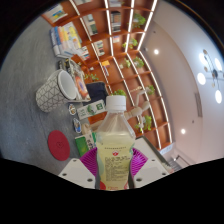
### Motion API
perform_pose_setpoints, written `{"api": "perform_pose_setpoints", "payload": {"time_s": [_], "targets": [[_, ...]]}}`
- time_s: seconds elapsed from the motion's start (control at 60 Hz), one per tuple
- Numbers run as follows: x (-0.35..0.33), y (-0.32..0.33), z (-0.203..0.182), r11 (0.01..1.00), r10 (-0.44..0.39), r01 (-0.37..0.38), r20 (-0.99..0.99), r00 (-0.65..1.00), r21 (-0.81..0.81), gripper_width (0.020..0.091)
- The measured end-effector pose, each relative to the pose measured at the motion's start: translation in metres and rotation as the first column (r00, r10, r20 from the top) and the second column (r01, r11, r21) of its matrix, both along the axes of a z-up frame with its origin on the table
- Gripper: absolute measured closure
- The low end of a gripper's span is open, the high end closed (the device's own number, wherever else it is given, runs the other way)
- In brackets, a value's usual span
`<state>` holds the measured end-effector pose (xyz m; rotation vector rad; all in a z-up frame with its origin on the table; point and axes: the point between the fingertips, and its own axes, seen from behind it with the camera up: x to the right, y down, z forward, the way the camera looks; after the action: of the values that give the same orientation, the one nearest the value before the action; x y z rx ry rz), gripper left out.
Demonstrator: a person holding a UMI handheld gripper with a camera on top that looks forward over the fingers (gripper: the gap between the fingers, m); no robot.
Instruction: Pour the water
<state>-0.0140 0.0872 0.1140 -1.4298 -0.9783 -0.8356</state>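
Scene is rolled hard: wooden shelving (115,45) and ceiling lights run diagonally, so the gripper (113,165) is tilted well off level.

Table (40,65) carries a patterned white mug (55,92), most likely the pour target, with small packets and a red disc (59,147) near it. Mug sits beyond the fingers and off to one side, apart from the bottle.

Plastic bottle (113,148), yellowish liquid, white cap (118,101), red-printed label, sits between the pink pads (90,160). Both pads appear pressed to its sides: fingers clenched on the bottle, and it looks lifted clear of the table.

Risks, as judgement:
- Cap looks still on. If so, tilting over the mug delivers nothing; needs unscrewing first.
- Grip is low on a nearly full bottle, so it is top-heavy. More roll could let it pivot or slip in the pads.
- Thin plastic wall: a harder squeeze with the cap off would push liquid out early.
- Mug mouth is offset from the neck; pouring before alignment spills onto the table and packets.
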Motion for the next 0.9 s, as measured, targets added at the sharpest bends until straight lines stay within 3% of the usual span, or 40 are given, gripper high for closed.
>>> {"api": "perform_pose_setpoints", "payload": {"time_s": [0.2,0.4,0.55,0.733,0.9], "targets": [[-0.045,0.03,0.017,0.994,0.063,-0.09,0.373,0.926,0.057,0.0723],[-0.075,0.044,0.033,0.979,0.046,-0.168,0.668,0.743,0.12,0.0723],[-0.096,0.047,0.046,0.957,-0.014,-0.231,0.825,0.565,0.174,0.0722],[-0.101,0.054,0.041,0.956,-0.021,-0.241,0.857,0.515,0.169,0.0722],[-0.093,0.047,0.038,0.965,0.04,-0.211,0.707,0.706,0.156,0.0721]]}}
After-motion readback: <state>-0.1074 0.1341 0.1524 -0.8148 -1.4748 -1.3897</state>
